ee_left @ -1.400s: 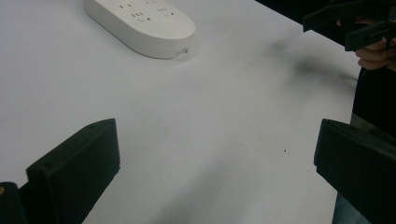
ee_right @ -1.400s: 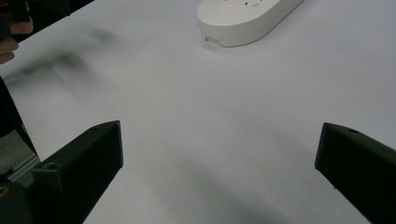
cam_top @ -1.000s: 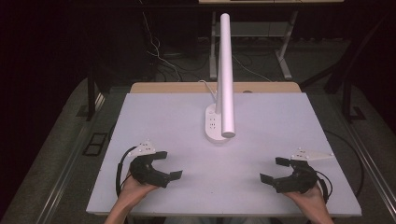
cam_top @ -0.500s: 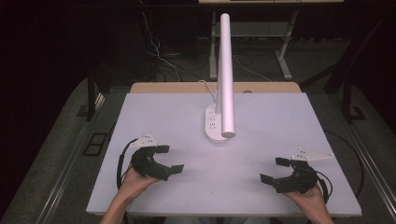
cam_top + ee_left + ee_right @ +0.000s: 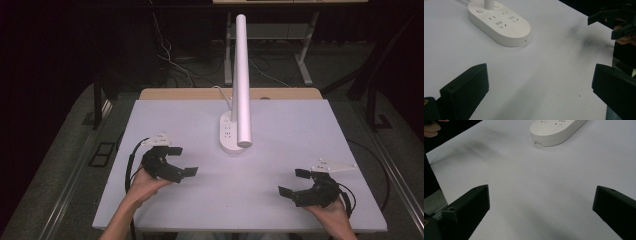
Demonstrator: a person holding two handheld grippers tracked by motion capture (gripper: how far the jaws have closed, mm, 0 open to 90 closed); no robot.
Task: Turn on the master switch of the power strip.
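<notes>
A white desk lamp stands mid-table, its oval base (image 5: 231, 134) carrying power sockets and its long tube arm (image 5: 241, 80) rising over it. The base also lies at the top of the left gripper view (image 5: 499, 22) and of the right gripper view (image 5: 556, 130). My left gripper (image 5: 181, 161) hovers at the table's left, jaws wide apart and empty. My right gripper (image 5: 295, 182) rests near the front right, also open with nothing between its jaws. In the left gripper view the right gripper (image 5: 610, 21) appears far off at the upper right.
The white table top (image 5: 280, 125) has a wooden strip along its far edge (image 5: 200, 93). Cables (image 5: 172, 60) run over the dark floor behind it, beside desk legs (image 5: 305, 65). A black cable (image 5: 131, 162) loops from the left gripper.
My left gripper has moved forward and a little right, away from the front edge toward the lamp base. The right gripper has stayed in place.
</notes>
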